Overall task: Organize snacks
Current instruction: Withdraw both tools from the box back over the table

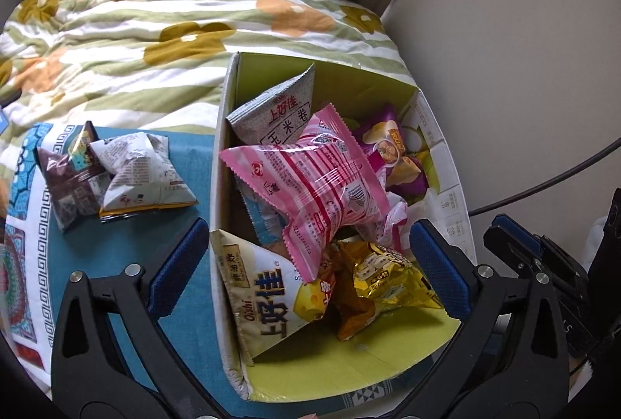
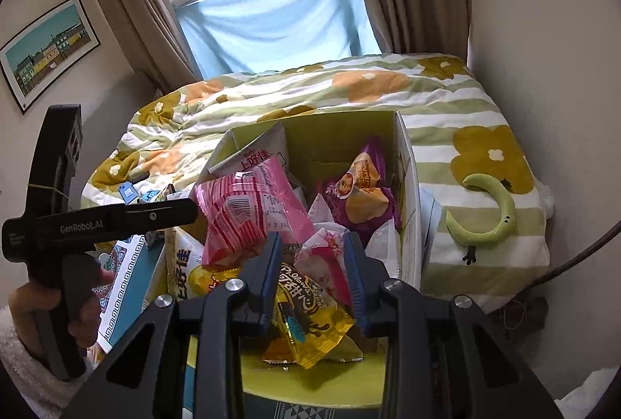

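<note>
Two packets, a brown one (image 1: 64,186) and a white one (image 1: 141,172), lie on the blue desk (image 1: 116,256) to the left of the cardboard box (image 1: 223,162), so the sorting looks mostly done but not finished. The left gripper (image 1: 306,263) hangs over the box's near end with fingers spread wide and nothing between them. Inside the box (already heaped) a pink packet (image 1: 310,182) lies on top. The right gripper (image 2: 314,287) pinches a yellow packet (image 2: 306,322) over the near right corner.

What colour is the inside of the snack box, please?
The inside of the box is yellow-green, clearest in the left wrist view.
</note>
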### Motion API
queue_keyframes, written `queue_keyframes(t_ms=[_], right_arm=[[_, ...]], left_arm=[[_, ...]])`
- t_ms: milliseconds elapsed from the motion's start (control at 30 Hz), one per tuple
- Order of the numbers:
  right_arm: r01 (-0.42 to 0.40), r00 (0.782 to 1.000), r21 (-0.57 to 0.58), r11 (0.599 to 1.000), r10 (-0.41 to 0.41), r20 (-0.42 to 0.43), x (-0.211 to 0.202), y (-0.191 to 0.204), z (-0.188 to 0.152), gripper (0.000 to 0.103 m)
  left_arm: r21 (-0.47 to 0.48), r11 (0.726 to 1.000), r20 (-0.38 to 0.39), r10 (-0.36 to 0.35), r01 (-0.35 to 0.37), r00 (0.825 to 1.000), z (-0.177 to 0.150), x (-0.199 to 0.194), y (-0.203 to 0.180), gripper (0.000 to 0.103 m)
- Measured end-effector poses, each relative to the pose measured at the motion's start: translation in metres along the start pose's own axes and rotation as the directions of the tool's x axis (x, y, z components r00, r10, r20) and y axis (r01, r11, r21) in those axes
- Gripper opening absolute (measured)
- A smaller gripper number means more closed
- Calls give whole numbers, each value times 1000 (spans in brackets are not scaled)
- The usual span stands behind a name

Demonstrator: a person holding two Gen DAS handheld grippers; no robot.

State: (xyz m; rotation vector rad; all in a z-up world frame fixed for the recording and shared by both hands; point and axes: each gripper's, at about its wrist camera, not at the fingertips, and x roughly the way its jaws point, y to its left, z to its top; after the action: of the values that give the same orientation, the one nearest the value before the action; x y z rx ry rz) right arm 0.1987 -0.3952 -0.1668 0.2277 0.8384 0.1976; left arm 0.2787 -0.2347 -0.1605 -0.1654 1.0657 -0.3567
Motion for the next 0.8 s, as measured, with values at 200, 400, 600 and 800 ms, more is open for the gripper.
queue_keyframes(t_ms=[200,400,600,800], right_arm=[[19,1000,-35,999,-19,-1,3,2,6,30],[50,999,-66,997,-49,19,-2,11,10,30],[44,998,-44,998,-42,54,-15,19,11,47],[78,991,-23,997,-75,111,-39,34,5,82]], left_arm=[[47,997,86,55,-60,995,2,-27,-1,102],[83,988,215,112,-132,970,-9,-65,-4,103],[102,976,307,153,-193,939,-29,-107,0,103],[84,974,359,169,-212,918,-55,-149,19,103]])
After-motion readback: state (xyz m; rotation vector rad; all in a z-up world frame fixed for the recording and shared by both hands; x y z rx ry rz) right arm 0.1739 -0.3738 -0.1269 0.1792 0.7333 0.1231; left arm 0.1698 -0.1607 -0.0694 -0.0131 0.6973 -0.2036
